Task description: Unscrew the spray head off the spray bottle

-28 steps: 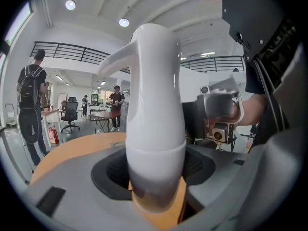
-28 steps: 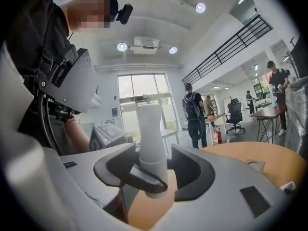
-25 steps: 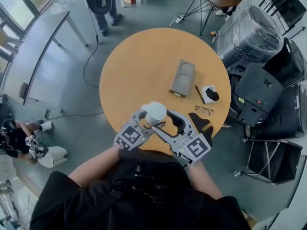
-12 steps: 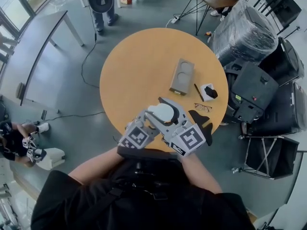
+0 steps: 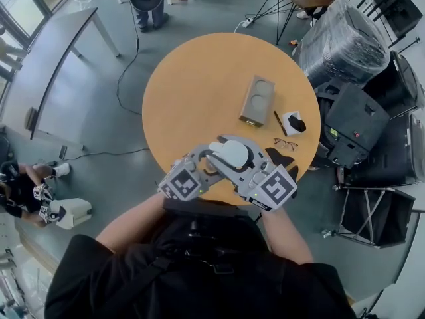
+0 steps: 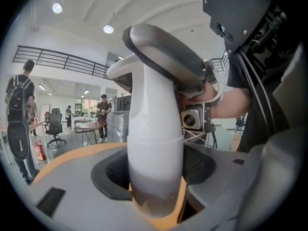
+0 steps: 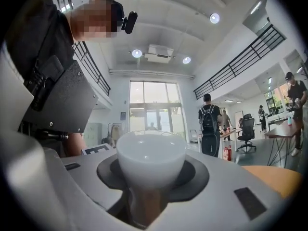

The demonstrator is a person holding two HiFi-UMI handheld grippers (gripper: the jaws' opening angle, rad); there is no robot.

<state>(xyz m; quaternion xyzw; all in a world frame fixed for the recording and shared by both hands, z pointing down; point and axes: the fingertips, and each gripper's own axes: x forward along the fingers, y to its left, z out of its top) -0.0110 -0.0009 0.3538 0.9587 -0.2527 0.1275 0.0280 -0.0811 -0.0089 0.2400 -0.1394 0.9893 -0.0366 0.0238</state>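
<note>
Left gripper (image 6: 155,198) clamps bottle (image 6: 155,138); right gripper (image 7: 150,191) just clamped spray head (image 7: 151,157).

The head camera looks steeply down on the tabletop (image 5: 199,78), with the bottle (image 5: 230,155) at its 6 o'clock edge. The two gripper views look roughly level from opposite sides, very near that bottle, which all three share.

The left gripper (image 5: 214,162) and right gripper (image 5: 234,153) are grey, each with a rear cube (image 5: 182,181) of black-and-white markers. Behind them: black short-sleeved top (image 5: 199,274).

Left gripper (image 6: 155,191) gripping, right gripper (image 7: 147,191) just closing, gripping
</note>
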